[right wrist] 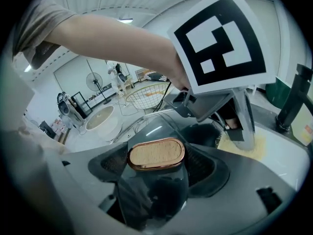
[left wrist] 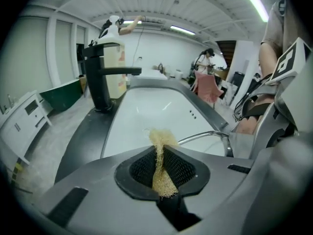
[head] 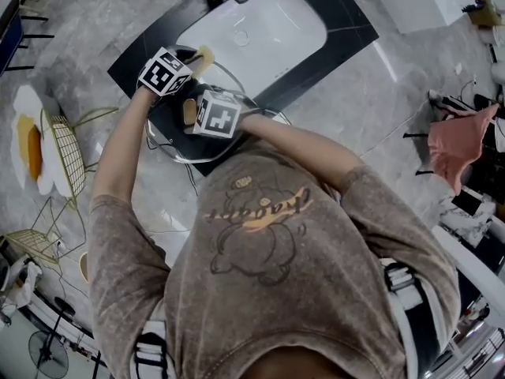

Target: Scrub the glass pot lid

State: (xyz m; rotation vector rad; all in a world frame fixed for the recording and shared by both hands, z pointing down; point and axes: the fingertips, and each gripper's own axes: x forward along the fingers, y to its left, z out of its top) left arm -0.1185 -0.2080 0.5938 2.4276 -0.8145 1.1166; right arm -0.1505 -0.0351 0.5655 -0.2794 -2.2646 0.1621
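Sink counter (head: 347,31) | left arm (head: 118,160) straight, left tool (left wrist: 161,166) pinching scrubber (left wrist: 157,138) | right arm (head: 308,144) bent, right tool (right wrist: 156,161) clamping lid (right wrist: 159,127)

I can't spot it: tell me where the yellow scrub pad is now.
The scrub pad is pinched in the left gripper's jaws, upper left in the head view, at the glass lid's far rim beside the white basin.

Glass pot lid (head: 167,129), metal rim (left wrist: 205,135), oval wooden knob (right wrist: 156,154), over dark counter (head: 347,22)
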